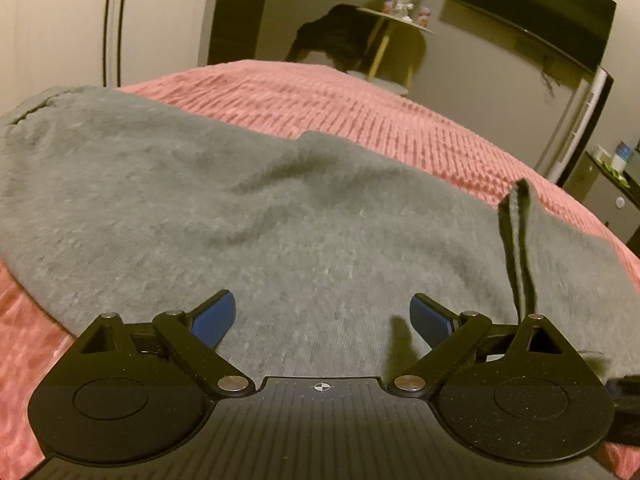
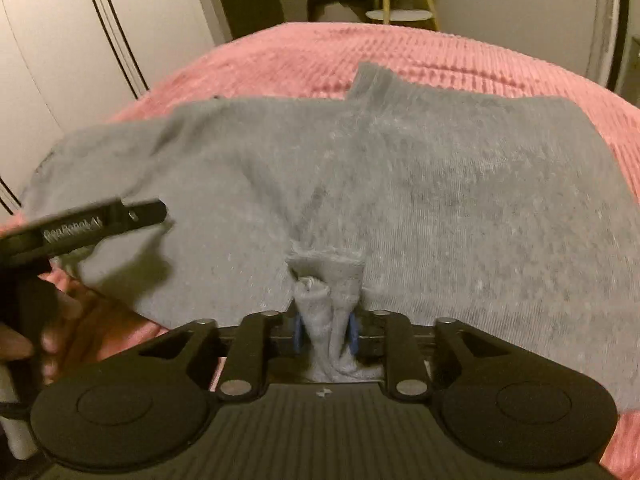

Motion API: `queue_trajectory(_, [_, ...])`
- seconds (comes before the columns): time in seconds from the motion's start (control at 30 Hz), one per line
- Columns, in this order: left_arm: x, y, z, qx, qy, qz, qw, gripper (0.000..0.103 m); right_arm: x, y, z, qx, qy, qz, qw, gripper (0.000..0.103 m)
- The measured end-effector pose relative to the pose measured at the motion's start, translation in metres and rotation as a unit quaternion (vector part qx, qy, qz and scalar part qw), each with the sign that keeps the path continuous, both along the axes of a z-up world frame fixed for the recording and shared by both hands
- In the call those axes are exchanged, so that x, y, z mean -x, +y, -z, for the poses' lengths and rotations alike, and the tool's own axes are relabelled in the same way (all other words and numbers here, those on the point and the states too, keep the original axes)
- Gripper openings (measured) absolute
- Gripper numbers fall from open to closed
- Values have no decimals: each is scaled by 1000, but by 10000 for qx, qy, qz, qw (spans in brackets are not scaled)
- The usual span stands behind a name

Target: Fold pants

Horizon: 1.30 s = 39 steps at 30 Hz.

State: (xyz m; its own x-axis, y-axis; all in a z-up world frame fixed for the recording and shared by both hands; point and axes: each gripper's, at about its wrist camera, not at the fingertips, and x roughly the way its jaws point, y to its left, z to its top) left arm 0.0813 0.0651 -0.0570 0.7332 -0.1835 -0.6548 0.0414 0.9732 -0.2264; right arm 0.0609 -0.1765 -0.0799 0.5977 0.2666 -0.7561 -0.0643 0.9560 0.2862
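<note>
Pink bed carries the grey pants, spread flat across its near half. Fabric judged soft, light and limp; best taken at hems or edges. Right hand-held gripper points downward, pinching a bunched fold at the near edge. Left hand-held gripper hovers spread, holding nothing.

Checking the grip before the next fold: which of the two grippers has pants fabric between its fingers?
The right gripper: bunched grey pants sit between its pads. The left gripper is open, empty.

Grey pants spread on pink bedspread, near edge apparently bunched and raised.
</note>
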Motion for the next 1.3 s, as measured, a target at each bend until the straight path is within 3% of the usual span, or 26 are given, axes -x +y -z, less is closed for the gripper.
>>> queue_trajectory(0.07, [0, 0, 0, 52, -26, 12, 10000, 98, 11, -17, -9, -473, -76, 300, 9984, 53])
queue_trajectory(0.13, [0, 1, -2, 221, -60, 32, 9997, 98, 28, -51, -16, -928, -221, 996, 9904, 54])
queue_trajectory(0.23, [1, -2, -4, 439, -111, 222, 9987, 98, 57, -103, -8, -1665, -192, 2095, 9633, 53])
queue_trajectory(0.27, [2, -4, -4, 438, -130, 298, 9985, 98, 67, -122, -3, -1815, -99, 2570, 9492, 45])
queue_trajectory(0.3, [1, -7, -3, 405, -129, 373, 9984, 98, 74, -135, 2, -1945, 14, 2902, 9370, 26])
queue_trajectory(0.37, [3, -13, -2, 290, -115, 525, 9981, 98, 81, -150, 11, -2092, 229, 3263, 9215, 2])
queue_trajectory(0.4, [3, -17, -2, 251, -106, 581, 9979, 98, 83, -153, 14, -2203, 252, 3332, 9164, 1])
queue_trajectory(0.7, [7, -33, -10, 1020, 328, 1171, 9873, 95, 77, -152, 24, -2307, 216, 3239, 9173, 3])
queue_trajectory(0.8, [-1, -43, -17, 1488, 567, 1236, 9795, 88, 71, -151, 26, -2270, 220, 3184, 9201, 3])
queue_trajectory(0.87, [-10, -57, -20, 1824, 762, 1328, 9712, 88, 67, -153, 28, -2290, 215, 3144, 9210, 3])
queue_trajectory(0.93, [-23, -78, -16, 1883, 1070, 1494, 9648, 87, 65, -156, 32, -2384, 211, 3107, 9199, 3])
queue_trajectory(1.03, [-46, -101, 3, 1751, 1676, 1416, 9598, 65, 66, -158, 35, -2497, 191, 3122, 9164, 3])
queue_trajectory(1.1, [-58, -107, 15, 1944, 2008, 1335, 9508, 52, 67, -161, 38, -2614, 176, 3145, 9124, 3])
queue_trajectory(1.2, [-70, -112, 24, 2348, 2320, 1171, 9367, 50, 68, -164, 42, -2774, 174, 3156, 9073, 3])
queue_trajectory(1.23, [-73, -114, 26, 2382, 2359, 1151, 9351, 47, 67, -164, 43, -2805, 174, 3150, 9065, 3])
queue_trajectory(1.3, [-74, -119, 30, 2208, 2382, 1146, 9388, 28, 67, -164, 44, -2846, 178, 3139, 9056, 3])
